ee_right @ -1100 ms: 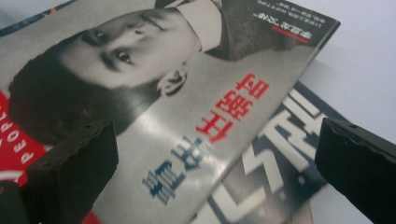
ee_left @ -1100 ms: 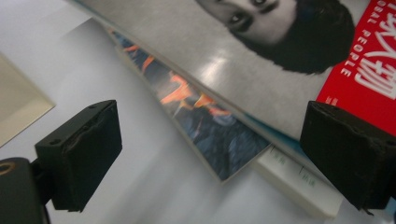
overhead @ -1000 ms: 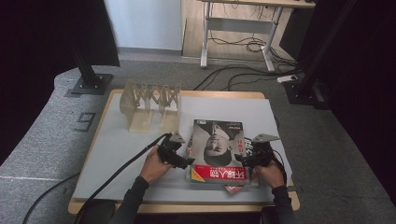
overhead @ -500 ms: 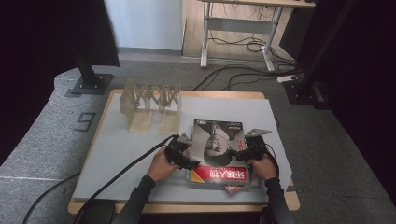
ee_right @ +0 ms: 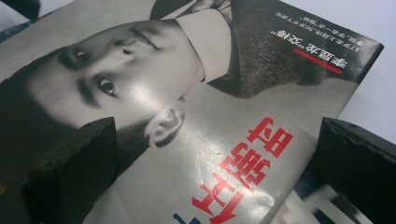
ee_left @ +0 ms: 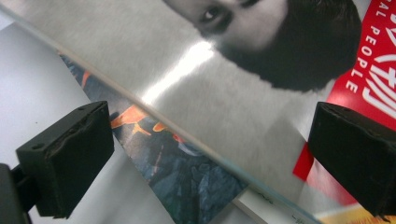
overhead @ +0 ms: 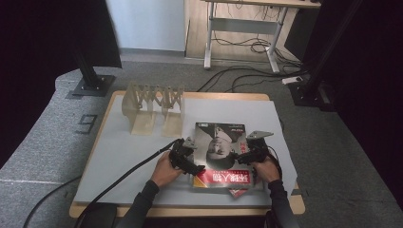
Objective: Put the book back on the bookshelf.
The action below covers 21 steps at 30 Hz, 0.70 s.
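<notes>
A magazine [overhead: 221,142] with a black-and-white portrait and red lettering on its cover lies on top of another magazine [overhead: 237,192] near the table's front edge. My left gripper [overhead: 194,167] sits at the top magazine's left edge. Its jaws have just been opening and now stand wide apart, with the cover's edge [ee_left: 187,135] and the colourful lower magazine [ee_left: 187,177] between them, untouched. My right gripper [overhead: 241,159] is over the cover's right side, open, with the cover [ee_right: 187,140] spanning the gap between its fingers [ee_right: 74,168].
A pale slatted rack [overhead: 152,102] stands at the table's back left. A grey mat [overhead: 119,152] covers the wooden table, whose front edge [overhead: 190,209] lies just behind the hands. A black cable [overhead: 128,171] trails from the left gripper across the mat.
The right gripper has moved left, further onto the magazine cover. The left hand has stayed at the magazine's left edge. The magazines have not shifted.
</notes>
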{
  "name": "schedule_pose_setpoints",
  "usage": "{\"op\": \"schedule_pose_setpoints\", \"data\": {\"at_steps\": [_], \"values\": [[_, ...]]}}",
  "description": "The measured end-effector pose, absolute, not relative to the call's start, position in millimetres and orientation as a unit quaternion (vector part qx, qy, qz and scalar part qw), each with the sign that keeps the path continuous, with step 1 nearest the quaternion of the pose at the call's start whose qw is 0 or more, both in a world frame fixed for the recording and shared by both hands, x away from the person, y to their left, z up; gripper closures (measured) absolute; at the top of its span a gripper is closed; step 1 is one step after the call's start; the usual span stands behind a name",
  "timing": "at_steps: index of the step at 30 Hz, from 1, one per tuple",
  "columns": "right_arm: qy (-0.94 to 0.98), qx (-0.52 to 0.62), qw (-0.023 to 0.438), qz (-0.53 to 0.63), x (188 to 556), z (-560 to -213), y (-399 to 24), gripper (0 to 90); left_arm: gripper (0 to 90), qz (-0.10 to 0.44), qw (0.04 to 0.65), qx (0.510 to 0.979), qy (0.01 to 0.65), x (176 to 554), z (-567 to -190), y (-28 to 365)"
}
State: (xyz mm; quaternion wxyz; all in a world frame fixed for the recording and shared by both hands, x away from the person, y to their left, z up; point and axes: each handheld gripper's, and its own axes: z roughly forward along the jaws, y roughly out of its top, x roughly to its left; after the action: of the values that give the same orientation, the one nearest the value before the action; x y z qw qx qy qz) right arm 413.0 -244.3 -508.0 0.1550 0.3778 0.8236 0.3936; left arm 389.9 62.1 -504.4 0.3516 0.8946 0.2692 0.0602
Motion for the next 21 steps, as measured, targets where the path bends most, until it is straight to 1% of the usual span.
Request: {"op": "schedule_pose_setpoints", "data": {"at_steps": [4,16,18,21], "values": [[0.834,0.356,0.148,0.394,414,-508,-234,0.1,0.0,0.058,0.346,0.897,0.267,388,-504,63],[0.850,0.334,0.146,0.380,412,-503,-227,0.8,0.0,0.067,0.338,0.900,0.266,375,-504,63],[0.857,0.313,0.141,0.383,411,-502,-223,4.9,0.0,0.069,0.340,0.899,0.267,375,-504,63],[0.856,0.320,0.144,0.381,410,-501,-223,4.4,0.0,0.062,0.343,0.898,0.268,376,-503,64]]}}
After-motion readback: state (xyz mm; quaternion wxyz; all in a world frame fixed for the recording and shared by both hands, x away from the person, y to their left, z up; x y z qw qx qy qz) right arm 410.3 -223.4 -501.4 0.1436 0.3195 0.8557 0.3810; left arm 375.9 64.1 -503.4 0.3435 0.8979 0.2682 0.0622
